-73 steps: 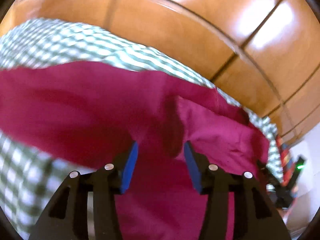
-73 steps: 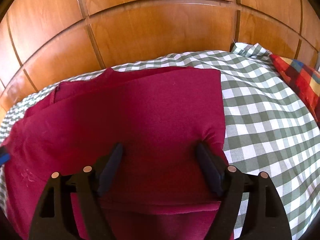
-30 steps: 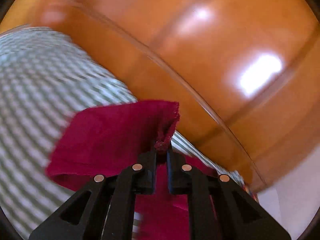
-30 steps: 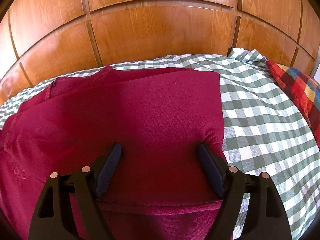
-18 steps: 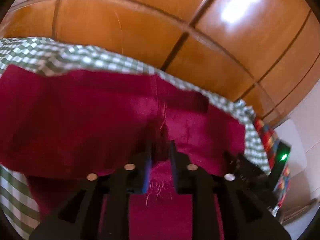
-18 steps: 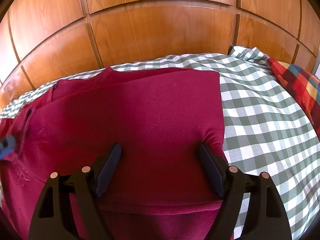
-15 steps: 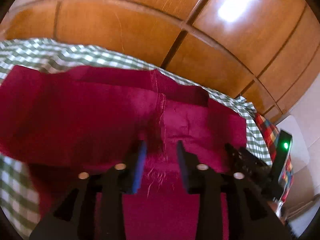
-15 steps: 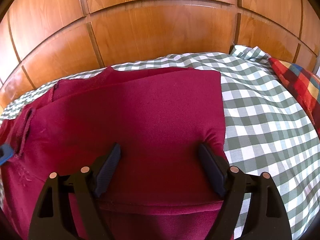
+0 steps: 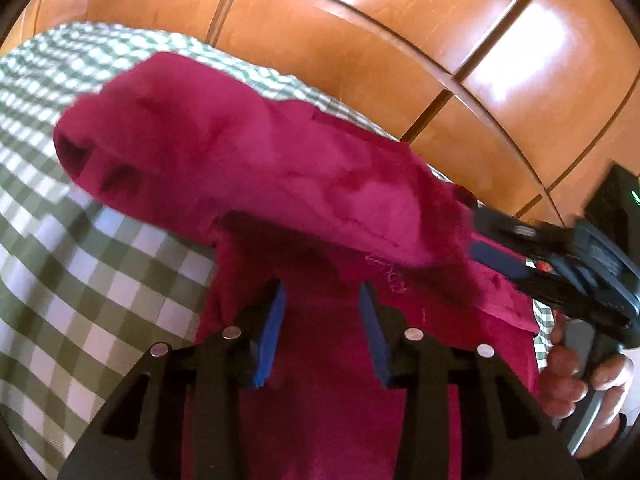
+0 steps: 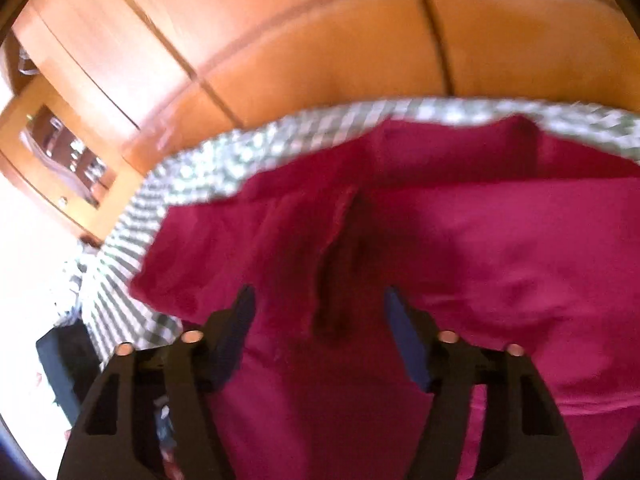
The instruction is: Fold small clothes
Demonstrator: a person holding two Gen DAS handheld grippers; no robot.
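A crimson garment (image 9: 240,152) lies partly folded on the green checked bedspread (image 9: 80,260), one flap doubled over its middle. My left gripper (image 9: 322,320) hovers low over the near part of the cloth. Its blue pads stand apart and are closing slightly, with flat cloth beneath them and nothing pinched. My right gripper (image 9: 480,236), held by a hand (image 9: 568,372), reaches in from the right at the flap's edge. In its own blurred view the right gripper (image 10: 320,316) straddles a raised ridge of the garment (image 10: 500,240). Its jaws are closing and the pads do not touch the cloth.
Glossy wooden panels (image 9: 400,60) rise straight behind the bed. The checked bedspread (image 10: 180,168) runs bare to the left of the garment. A wooden framed niche (image 10: 60,148) and a dark object (image 10: 60,360) lie off the bed's left side.
The left gripper laid the pinched flap over the garment, let go and sank lower. The right gripper left the garment's right edge, swung left over a ridge and narrowed its jaws.
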